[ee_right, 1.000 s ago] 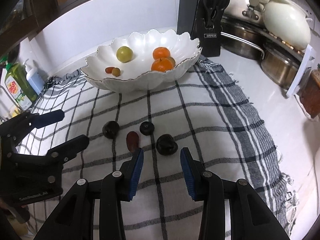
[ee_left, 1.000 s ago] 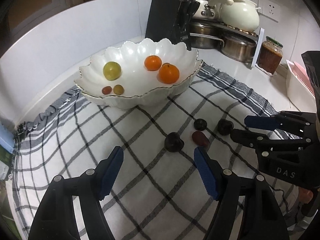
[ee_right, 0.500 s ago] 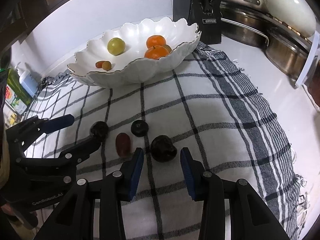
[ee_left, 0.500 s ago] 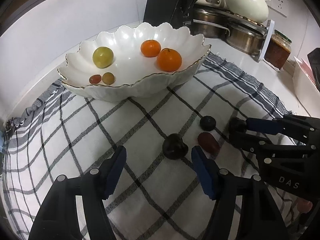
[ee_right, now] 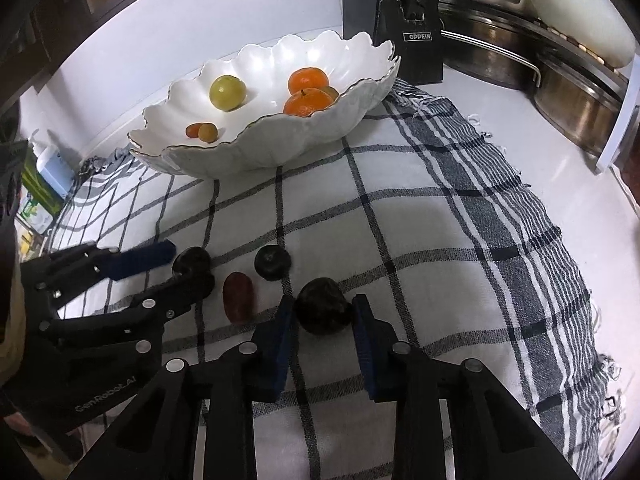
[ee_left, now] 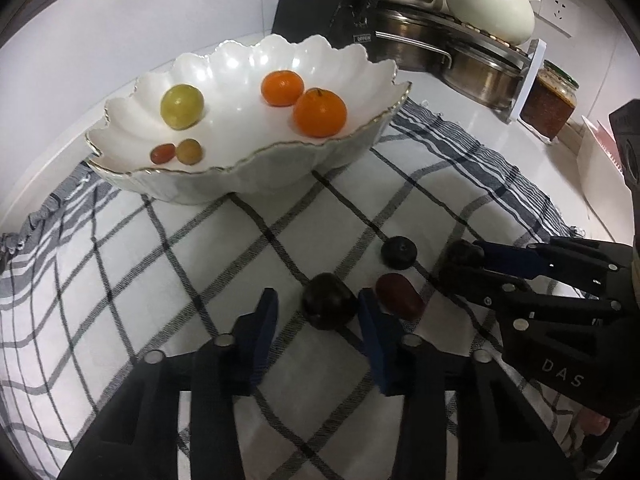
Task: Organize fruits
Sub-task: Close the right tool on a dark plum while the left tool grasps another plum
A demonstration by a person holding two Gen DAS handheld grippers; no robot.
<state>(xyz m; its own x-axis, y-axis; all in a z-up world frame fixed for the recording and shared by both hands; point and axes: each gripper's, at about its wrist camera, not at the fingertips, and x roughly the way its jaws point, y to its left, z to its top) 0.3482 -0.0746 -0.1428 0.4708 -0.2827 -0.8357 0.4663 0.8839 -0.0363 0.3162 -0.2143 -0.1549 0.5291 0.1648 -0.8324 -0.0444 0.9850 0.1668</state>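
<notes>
A white scalloped bowl (ee_left: 240, 178) (ee_right: 256, 152) holds a green fruit (ee_left: 182, 105), two oranges (ee_left: 320, 112) and two small grapes. Several dark fruits lie on the checked cloth (ee_left: 160, 264). My left gripper (ee_left: 318, 316) (ee_right: 184, 268) is closing around a dark plum (ee_left: 329, 306) (ee_right: 191, 260); a gap shows at its left pad. My right gripper (ee_right: 323, 320) (ee_left: 460, 268) is closing too, and its pads touch both sides of another dark plum (ee_right: 323, 310) (ee_left: 460, 252). Between the grippers lie a red oblong fruit (ee_left: 398, 296) (ee_right: 238, 296) and a small dark round fruit (ee_left: 398, 253) (ee_right: 273, 262).
A black knife block (ee_right: 408, 20) stands behind the bowl. Steel pots (ee_left: 460, 64) and a cream pot sit at the back right, with a jar of red paste (ee_left: 550, 100) and a pink rack nearby. Bottles (ee_right: 40, 184) stand past the cloth's left edge.
Both grippers came down and forward onto the dark plums. The left jaws narrowed a lot around one plum. The right jaws narrowed onto the other.
</notes>
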